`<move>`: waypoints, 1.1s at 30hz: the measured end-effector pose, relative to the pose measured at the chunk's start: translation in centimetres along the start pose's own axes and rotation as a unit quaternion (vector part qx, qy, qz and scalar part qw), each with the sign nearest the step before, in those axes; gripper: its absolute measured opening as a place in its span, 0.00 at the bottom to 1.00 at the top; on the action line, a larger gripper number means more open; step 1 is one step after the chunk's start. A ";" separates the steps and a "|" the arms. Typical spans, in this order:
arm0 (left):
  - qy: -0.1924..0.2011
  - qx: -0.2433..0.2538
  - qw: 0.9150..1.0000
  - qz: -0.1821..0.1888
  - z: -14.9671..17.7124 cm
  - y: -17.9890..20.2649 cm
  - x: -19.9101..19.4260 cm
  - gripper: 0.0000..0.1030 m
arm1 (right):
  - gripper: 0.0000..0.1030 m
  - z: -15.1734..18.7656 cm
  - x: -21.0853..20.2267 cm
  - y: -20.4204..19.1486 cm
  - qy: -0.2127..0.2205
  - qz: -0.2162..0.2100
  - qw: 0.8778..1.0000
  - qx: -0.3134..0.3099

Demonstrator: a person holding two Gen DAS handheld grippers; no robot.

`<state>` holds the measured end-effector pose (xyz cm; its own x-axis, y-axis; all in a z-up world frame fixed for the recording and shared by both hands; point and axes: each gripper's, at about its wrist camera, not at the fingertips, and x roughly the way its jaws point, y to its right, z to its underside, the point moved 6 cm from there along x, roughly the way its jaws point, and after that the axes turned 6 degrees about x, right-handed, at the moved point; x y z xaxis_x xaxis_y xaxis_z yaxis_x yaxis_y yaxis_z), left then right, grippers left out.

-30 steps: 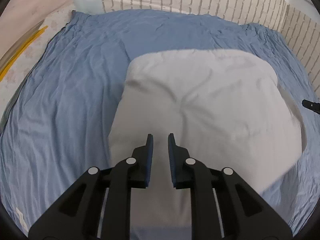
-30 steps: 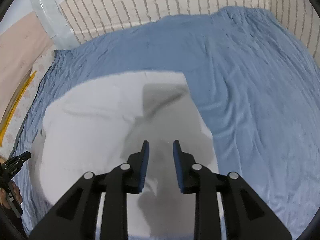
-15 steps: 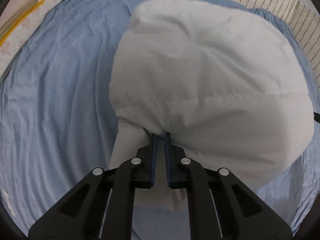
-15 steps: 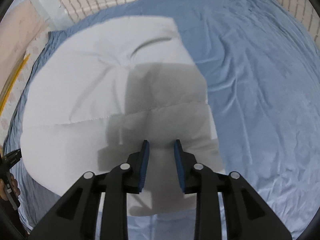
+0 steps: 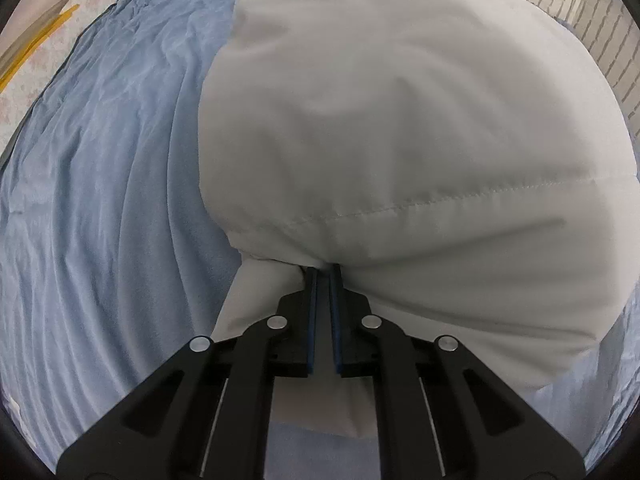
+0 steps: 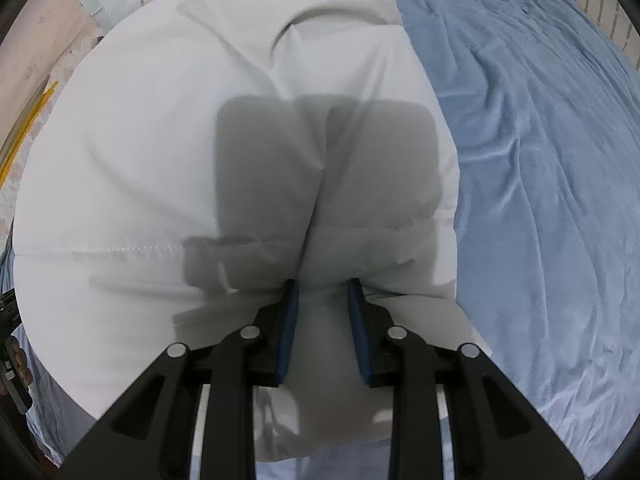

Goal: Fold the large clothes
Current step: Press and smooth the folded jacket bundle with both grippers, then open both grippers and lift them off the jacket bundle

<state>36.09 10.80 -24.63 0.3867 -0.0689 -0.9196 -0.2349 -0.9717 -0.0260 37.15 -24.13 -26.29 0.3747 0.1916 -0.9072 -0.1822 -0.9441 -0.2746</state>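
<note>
White padded garment [image 5: 400, 128] held at its near edge by both tongs, over a blue bedsheet [image 5: 100, 200].

Bedsheet fills each frame's background; the garment fills the centre of both views. It is judged soft, puffy, light and probably slick, so it is best held at the stitched hem. Left gripper [image 5: 322, 276] is almost closed, pinching a thin fold; right gripper [image 6: 322, 292] is clamped on a thicker bunch. No containers are seen.
</note>
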 end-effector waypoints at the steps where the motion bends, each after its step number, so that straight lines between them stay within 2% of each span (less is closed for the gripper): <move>1: 0.000 0.000 1.000 0.000 0.0 0.0 0.0 0.05 | 0.27 0.0 0.1 -0.1 0.000 0.001 1.000 -0.001; 8: -0.002 -0.008 1.000 0.010 0.1 -0.3 0.8 0.06 | 0.26 -0.7 1.0 -1.1 0.001 0.008 1.000 -0.013; 11: -0.001 -0.005 1.000 0.008 1.2 -1.4 0.4 0.05 | 0.26 -0.7 1.1 -1.4 0.004 0.007 1.000 -0.013; 15: 0.000 -0.004 1.000 0.004 0.7 -1.8 -0.6 0.05 | 0.26 -0.5 1.3 -1.1 0.009 -0.002 1.000 -0.007; 25: 0.003 0.011 1.000 -0.020 0.8 0.3 -0.5 0.05 | 0.25 0.7 1.4 -1.0 0.015 -0.011 1.000 -0.002; 29: 0.011 -0.012 1.000 -0.007 0.8 -0.2 -1.5 0.05 | 0.25 0.9 0.5 0.1 0.016 -0.024 1.000 0.009; 31: 0.018 -0.033 0.999 -0.006 1.1 -0.5 -2.5 0.08 | 0.30 0.9 -0.8 0.8 0.018 -0.033 0.999 0.014; 32: 0.026 -0.040 0.999 -0.006 1.3 -0.7 -3.2 0.17 | 0.42 1.0 -1.5 1.2 0.023 -0.038 0.999 0.021; 33: 0.036 -0.042 0.998 -0.004 1.5 -0.7 -4.1 0.24 | 0.60 1.0 -2.5 1.7 0.035 -0.047 0.998 0.029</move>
<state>33.32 12.13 -21.43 0.4517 -0.0736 -0.8892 -0.1571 -0.9876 0.0019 34.96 -25.99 -24.81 0.4542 0.2572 -0.8530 -0.1951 -0.9055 -0.3769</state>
